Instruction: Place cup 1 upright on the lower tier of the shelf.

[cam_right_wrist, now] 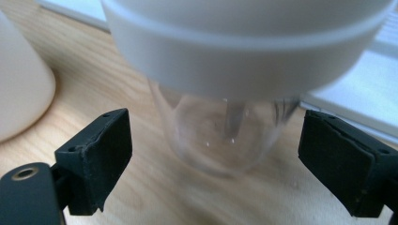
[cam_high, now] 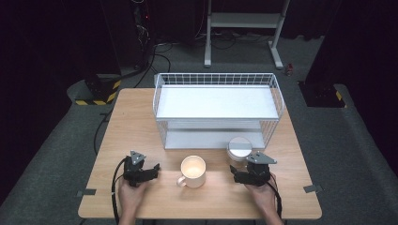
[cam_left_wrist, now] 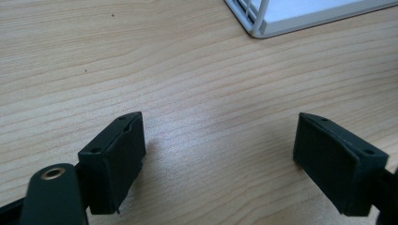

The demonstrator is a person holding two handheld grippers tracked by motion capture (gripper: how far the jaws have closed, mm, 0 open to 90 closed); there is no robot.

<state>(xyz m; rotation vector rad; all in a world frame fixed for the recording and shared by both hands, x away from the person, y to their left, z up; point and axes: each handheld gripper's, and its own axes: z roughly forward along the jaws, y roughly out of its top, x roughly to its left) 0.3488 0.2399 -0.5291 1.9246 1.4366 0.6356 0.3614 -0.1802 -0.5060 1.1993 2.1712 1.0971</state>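
The right gripper (cam_right_wrist: 216,159) is waiting with spread fingers (cam_right_wrist: 96,157) just in front of the upright glass jar (cam_right_wrist: 225,136), nearer than the open left gripper (cam_high: 141,171).

Lighting: table (cam_high: 141,117) lit from overhead, surroundings dark – mug (cam_high: 193,171) interior glares. Jar (cam_right_wrist: 225,70) close-up blurred, out of focus.

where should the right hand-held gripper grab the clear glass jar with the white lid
Grip the clear glass jar with the white lid on its glass body below the lid, coming level from the table's near edge. It stands upright, and the lid overhangs the narrower body, which sits between the right hand-held gripper's open jaws.
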